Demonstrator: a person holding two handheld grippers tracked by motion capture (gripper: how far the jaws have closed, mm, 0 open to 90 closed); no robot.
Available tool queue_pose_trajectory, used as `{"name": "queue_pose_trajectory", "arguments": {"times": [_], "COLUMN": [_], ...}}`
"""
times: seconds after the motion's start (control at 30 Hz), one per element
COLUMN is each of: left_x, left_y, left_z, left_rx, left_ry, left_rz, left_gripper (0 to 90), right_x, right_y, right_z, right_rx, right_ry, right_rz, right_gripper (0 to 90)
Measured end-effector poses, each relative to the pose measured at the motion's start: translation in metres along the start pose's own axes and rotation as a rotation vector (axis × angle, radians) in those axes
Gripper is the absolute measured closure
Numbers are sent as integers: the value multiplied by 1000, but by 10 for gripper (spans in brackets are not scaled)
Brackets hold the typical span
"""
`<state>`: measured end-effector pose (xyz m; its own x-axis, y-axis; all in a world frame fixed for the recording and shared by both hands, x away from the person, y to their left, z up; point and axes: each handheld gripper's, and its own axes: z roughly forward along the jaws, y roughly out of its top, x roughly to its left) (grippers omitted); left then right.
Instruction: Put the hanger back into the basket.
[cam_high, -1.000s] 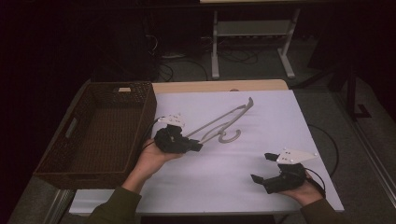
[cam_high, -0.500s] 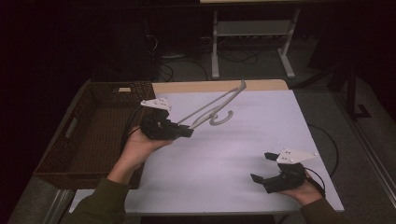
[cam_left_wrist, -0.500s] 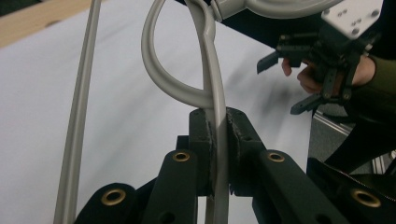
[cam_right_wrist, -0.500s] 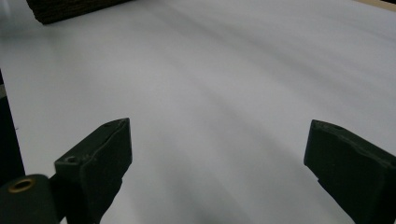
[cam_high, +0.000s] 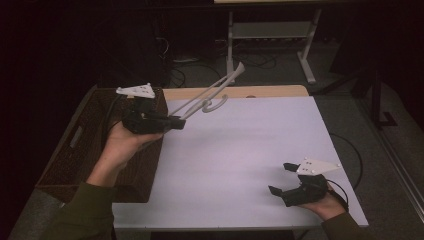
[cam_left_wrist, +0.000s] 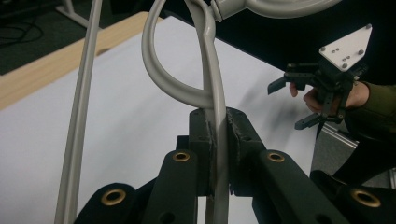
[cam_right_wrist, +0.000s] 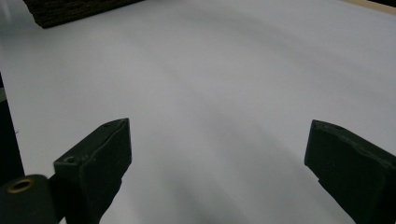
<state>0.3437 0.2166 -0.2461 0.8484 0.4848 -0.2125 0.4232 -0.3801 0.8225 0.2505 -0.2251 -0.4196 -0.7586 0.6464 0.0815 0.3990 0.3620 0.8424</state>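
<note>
A pale grey plastic clothes hanger (cam_high: 210, 95) hangs in the air above the table's back left part, slanting up and away. My left gripper (cam_high: 176, 122) is shut on one of its bars near the hook; in the left gripper view the bar (cam_left_wrist: 215, 93) runs up between the two pads, the hook's curl just beyond them. At the table's front right my right gripper (cam_high: 282, 178) rests low in a hand, its jaws wide apart and nothing between them. In the right gripper view only the white tabletop (cam_right_wrist: 210, 84) lies between the fingers (cam_right_wrist: 100, 158).
A dark woven basket (cam_high: 75, 145) stands along the table's left side, under my left hand. The white table (cam_high: 240, 150) has a wooden strip along its far edge. Beyond it stand a metal stand's legs (cam_high: 270, 45) and floor cables.
My left gripper has lifted the hanger off the table and carried it up and left, toward the basket. The right gripper has stayed put.
</note>
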Motion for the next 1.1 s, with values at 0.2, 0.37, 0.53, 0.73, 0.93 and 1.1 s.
{"name": "queue_pose_trajectory", "arguments": {"times": [0.2,0.37,0.53,0.73,0.93,1.1], "left_x": [12,21,31,43,53,59], "left_y": [-5,-13,-23,-37,-51,-61], "left_z": [-25,-45,-65,-89,-106,-118], "left_rx": [-15,-19,-28,-33,-26,-8], "left_ry": [51,97,144,193,225,242], "left_rz": [-25,-44,-69,-101,-129,-147], "left_gripper": [822,823,823,823,823,822], "right_x": [0,0,0,0,-1,-1], "right_y": [0,0,0,0,0,0], "right_z": [0,1,1,1,1,1], "right_rx": [0,1,1,5,3,2], "right_ry": [0,-1,-2,-2,-6,-7], "right_rz": [-2,-2,-6,1,0,1], "right_gripper": [66,66,67,67,66,67]}}
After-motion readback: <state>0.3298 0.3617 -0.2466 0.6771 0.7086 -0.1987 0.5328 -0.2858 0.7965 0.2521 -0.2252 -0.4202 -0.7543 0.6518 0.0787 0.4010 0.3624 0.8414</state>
